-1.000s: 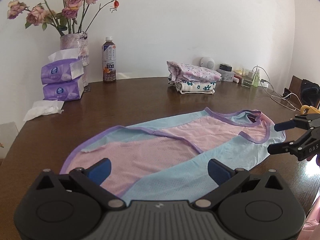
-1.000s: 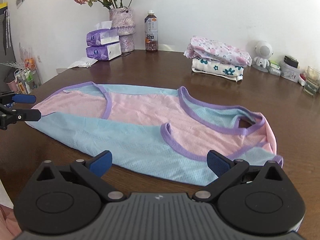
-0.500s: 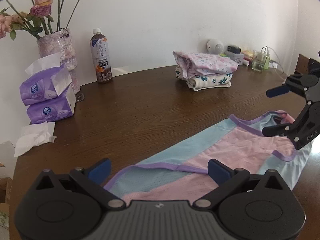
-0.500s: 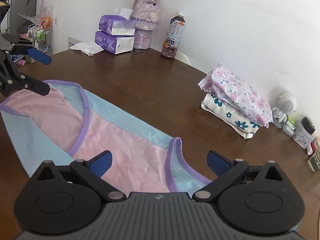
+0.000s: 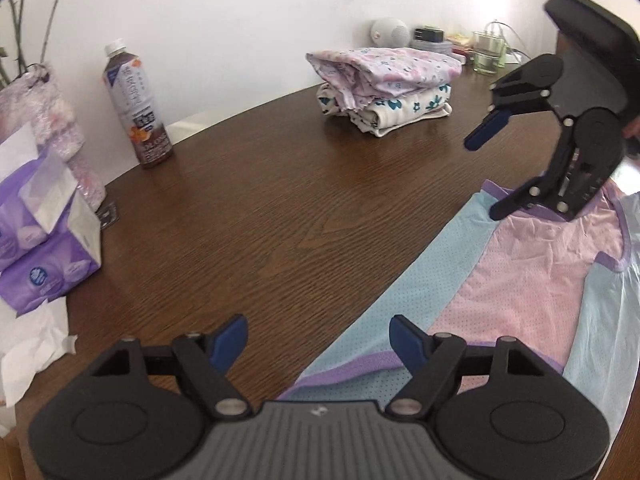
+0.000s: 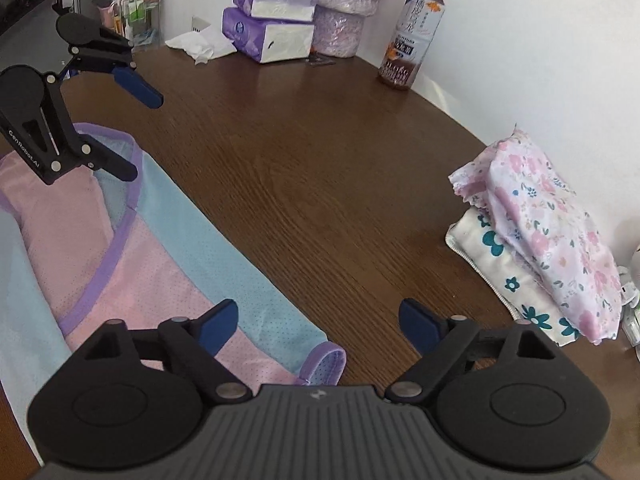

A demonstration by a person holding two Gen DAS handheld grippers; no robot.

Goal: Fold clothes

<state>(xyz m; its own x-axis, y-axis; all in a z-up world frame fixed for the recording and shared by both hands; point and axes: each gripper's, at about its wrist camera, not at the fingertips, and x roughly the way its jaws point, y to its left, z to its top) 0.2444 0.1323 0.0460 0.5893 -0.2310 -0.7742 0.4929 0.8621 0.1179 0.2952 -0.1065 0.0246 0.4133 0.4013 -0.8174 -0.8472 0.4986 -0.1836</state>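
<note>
Left gripper [image 5: 318, 334] spread wide, grasping nothing. Right gripper [image 6: 318, 322] likewise released. Pink-and-blue top [image 5: 532, 264] flat at four o'clock on table [image 5: 280, 200].

Left hand-held gripper [image 5: 318, 340] and right hand-held gripper [image 6: 318, 322] gape wide.

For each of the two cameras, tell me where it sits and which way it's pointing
Left wrist view: sits on the left gripper, above the garment, facing the table and wall; its own open fingers show below, the right gripper at right.
Right wrist view: sits on the right gripper, facing the same way; own open fingers below, the left gripper at left.
Shared: garment, folded clothes stack, bottle, tissue packs.
</note>
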